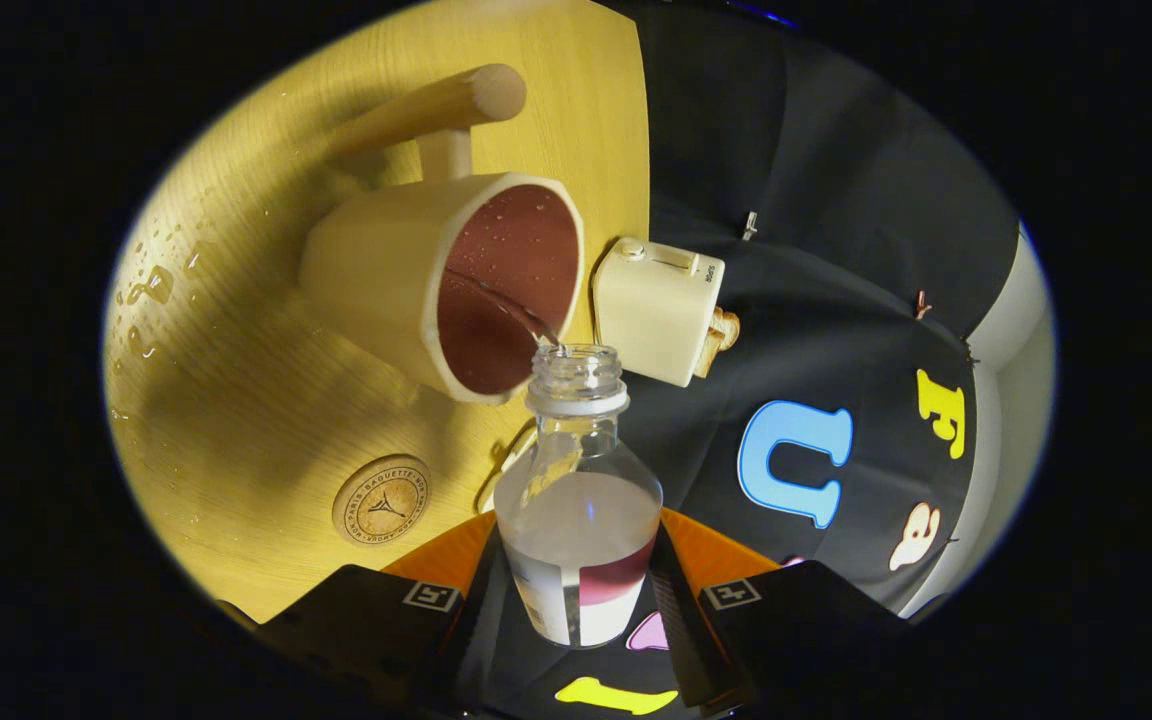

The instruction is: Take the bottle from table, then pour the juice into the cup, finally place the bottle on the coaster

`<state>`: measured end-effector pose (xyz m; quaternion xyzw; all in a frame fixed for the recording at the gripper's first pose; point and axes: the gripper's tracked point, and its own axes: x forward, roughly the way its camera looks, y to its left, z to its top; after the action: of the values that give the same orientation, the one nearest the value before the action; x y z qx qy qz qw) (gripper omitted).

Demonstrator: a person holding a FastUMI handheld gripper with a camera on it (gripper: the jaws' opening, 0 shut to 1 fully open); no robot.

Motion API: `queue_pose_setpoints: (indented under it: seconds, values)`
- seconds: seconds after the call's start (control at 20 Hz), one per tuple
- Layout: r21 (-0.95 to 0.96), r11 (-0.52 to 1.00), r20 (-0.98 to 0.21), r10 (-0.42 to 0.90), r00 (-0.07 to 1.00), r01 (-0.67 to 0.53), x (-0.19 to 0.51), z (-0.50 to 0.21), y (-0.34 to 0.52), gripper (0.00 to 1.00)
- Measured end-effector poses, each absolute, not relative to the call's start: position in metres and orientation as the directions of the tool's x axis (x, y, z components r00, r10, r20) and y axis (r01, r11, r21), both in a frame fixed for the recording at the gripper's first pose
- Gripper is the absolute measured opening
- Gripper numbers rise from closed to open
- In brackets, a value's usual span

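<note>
Bottle (577,500): clear plastic, uncapped, part-filled with a colourless liquid; label band round the lower body. Position: lower centre of the frame, clamped between the two fingers (681,610) of the tool (577,610), both of which press on its sides. Tilted, its open neck pointing toward the cup.

Liquid stream (516,310): thin, clear, running from the bottle mouth into the cup, centre of the frame.

Cup (446,285): cream outside, dark reddish-brown inside, faceted rim, side handle. Position: upper centre-left, just beyond the bottle mouth, standing on the surface. Droplets cling to its inner wall.

Coaster (382,500): round, cork-coloured, printed emblem at its middle. Position: lower left, beside the bottle, lying flat on the surface, nothing on it.

Surface (236,400): light wood grain, left half of the frame; scattered water drops at the far left.

Wooden rod (436,105): pale, rounded end, upper left, beyond the cup.

Toy toaster (658,310): cream, small, with toast showing at its side; centre-right, at the surface's edge, near the cup's rim.
</note>
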<state>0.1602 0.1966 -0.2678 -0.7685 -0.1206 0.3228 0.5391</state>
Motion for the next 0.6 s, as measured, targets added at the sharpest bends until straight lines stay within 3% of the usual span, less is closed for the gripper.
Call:
queue_pose_setpoints:
  seconds: [0.6]
  values:
    - [-0.891,-0.448,-0.346,0.575,0.741,-0.068,0.168,-0.247,0.204,0.73]
